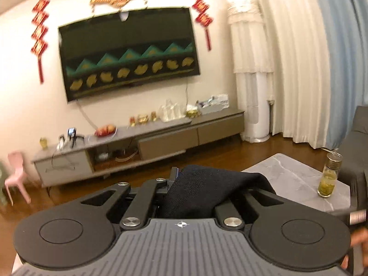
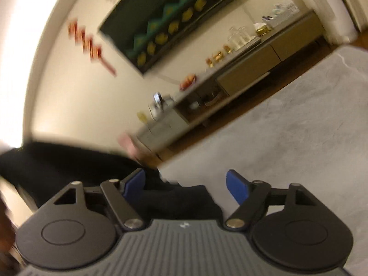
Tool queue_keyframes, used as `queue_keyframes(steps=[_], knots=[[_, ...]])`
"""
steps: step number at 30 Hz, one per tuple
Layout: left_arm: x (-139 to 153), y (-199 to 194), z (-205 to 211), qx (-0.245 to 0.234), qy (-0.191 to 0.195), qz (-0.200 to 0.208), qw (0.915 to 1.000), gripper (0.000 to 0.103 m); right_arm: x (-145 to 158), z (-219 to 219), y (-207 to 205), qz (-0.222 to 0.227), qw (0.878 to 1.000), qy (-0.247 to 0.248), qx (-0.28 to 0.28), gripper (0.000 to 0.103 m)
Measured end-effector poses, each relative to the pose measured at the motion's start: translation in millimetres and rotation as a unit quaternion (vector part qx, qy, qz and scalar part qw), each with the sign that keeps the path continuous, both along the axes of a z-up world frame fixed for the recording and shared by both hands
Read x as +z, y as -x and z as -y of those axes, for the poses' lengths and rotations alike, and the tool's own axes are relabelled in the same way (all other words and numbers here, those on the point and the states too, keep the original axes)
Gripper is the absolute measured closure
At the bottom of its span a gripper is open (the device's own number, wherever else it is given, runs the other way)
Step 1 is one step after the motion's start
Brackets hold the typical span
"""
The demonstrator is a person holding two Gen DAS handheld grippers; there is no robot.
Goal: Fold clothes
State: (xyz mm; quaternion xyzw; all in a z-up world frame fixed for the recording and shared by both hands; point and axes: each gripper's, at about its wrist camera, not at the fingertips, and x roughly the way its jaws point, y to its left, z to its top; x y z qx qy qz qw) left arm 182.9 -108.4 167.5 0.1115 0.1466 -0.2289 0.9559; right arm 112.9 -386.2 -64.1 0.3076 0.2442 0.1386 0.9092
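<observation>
— Left gripper (image 1: 184,184)?
— Clamped on black garment (image 1: 197,193), lifted above grey marble desk (image 1: 292,179), beside a glass of tea (image 1: 329,174).
— Right gripper (image 2: 185,184)?
— Blue fingers (image 2: 237,184) spread apart, gripping nothing; black cloth draped just beneath, trailing left off the desk edge.

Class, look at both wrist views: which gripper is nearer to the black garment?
Left. The left gripper is clamped on the black garment, cloth bunched between its fingers. The right gripper is open just above the cloth, gripping nothing.
</observation>
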Motion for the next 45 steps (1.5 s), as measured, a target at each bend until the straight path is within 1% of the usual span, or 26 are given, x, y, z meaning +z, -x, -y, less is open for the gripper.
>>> queue_keyframes(steps=[4,9,11,14,16,20,21,22,23,24,26,27,28,30,32,33,34,35,36,37,38,39,41,42,43,45], knots=[[21.7,-2.7,-11.0,0.016,0.016,-0.014,0.9996,0.099,10.7,-34.0,1.6,0.034,0.992,0.046,0.113,0.011],[41.6,14.1,-14.6,0.025,0.014,0.000,0.9996,0.099,20.1,-60.3,3.7,0.053,0.977,0.101,0.178,0.009],[48.5,14.6,-12.2,0.036,0.012,0.004,0.9993,0.099,28.6,-66.7,9.3,0.075,0.971,0.091,0.209,0.009],[57.8,9.5,-7.8,0.053,0.017,0.005,0.9984,0.099,46.9,-70.3,25.8,0.136,0.957,0.058,0.248,0.007],[64.3,8.5,-3.5,0.059,0.019,0.008,0.9980,0.099,45.8,-77.9,21.7,0.124,0.962,0.099,0.221,0.000],[77.2,13.0,0.4,0.062,0.025,0.022,0.9975,0.099,41.0,-94.0,10.6,0.089,0.965,0.192,0.157,0.001],[81.1,15.3,-1.3,0.063,0.028,0.028,0.9972,0.099,39.8,-98.0,7.9,0.080,0.963,0.215,0.141,0.012],[85.1,17.3,-3.1,0.064,0.029,0.032,0.9970,0.099,38.6,-102.0,5.1,0.071,0.961,0.238,0.124,0.028],[88.9,17.5,-4.8,0.065,0.030,0.033,0.9969,0.099,37.4,-106.1,2.3,0.062,0.958,0.260,0.108,0.034],[92.2,17.0,-5.9,0.065,0.031,0.033,0.9968,0.099,36.0,-93.8,-2.7,0.040,0.964,0.246,0.087,0.040],[97.0,15.4,-4.0,0.058,0.029,0.029,0.9975,0.099,37.0,-63.0,-6.8,0.014,0.978,0.205,0.047,0.060],[98.7,14.5,-1.2,0.051,0.026,0.027,0.9980,0.099,38.6,-50.6,-9.3,0.008,0.981,0.189,0.030,0.081],[99.7,14.4,3.5,0.047,0.021,0.026,0.9983,0.099,40.2,-39.8,-10.9,0.008,0.984,0.176,0.018,0.094],[102.0,15.1,14.5,0.037,0.014,0.028,0.9988,0.099,35.9,-24.2,-12.8,0.004,0.988,0.157,0.006,0.098],[106.3,16.0,22.7,0.035,0.015,0.031,0.9988,0.099,36.8,-15.0,-8.5,0.012,0.990,0.137,0.004,0.095],[108.9,15.9,25.7,0.036,0.017,0.033,0.9987,0.099,39.5,-13.4,-5.6,0.024,0.992,0.128,0.004,0.087],[111.1,15.6,27.9,0.038,0.019,0.034,0.9985,0.099,46.5,-11.6,5.2,0.046,0.993,0.111,0.014,0.060],[114.0,14.7,29.1,0.040,0.021,0.035,0.9984,0.099,54.6,-13.6,17.1,0.083,0.992,0.094,0.031,0.042],[116.9,13.8,30.3,0.042,0.023,0.035,0.9982,0.099,61.3,-18.7,26.8,0.124,0.987,0.089,0.045,0.017],[119.8,13.3,31.4,0.044,0.025,0.036,0.9981,0.099,67.7,-24.3,36.1,0.166,0.981,0.086,0.057,0.010],[122.6,14.7,32.3,0.042,0.027,0.037,0.9981,0.099,70.9,-33.9,42.6,0.191,0.974,0.100,0.076,0.008],[125.5,16.1,33.2,0.040,0.028,0.039,0.9980,0.099,73.5,-44.2,48.7,0.212,0.966,0.116,0.097,0.002],[131.9,22.0,34.6,0.032,0.030,0.047,0.9979,0.099,64.0,-67.7,39.6,0.190,0.956,0.215,0.063,0.003],[135.5,25.9,35.4,0.027,0.030,0.052,0.9978,0.099,55.2,-70.5,25.8,0.151,0.954,0.258,0.033,0.020],[139.8,28.8,37.4,0.021,0.030,0.057,0.9977,0.099,45.8,-71.6,10.4,0.106,0.948,0.299,0.001,0.058],[149.3,30.4,47.5,0.011,0.022,0.063,0.9977,0.099,36.9,-43.6,-15.0,0.046,0.953,0.295,-0.052,0.099]])
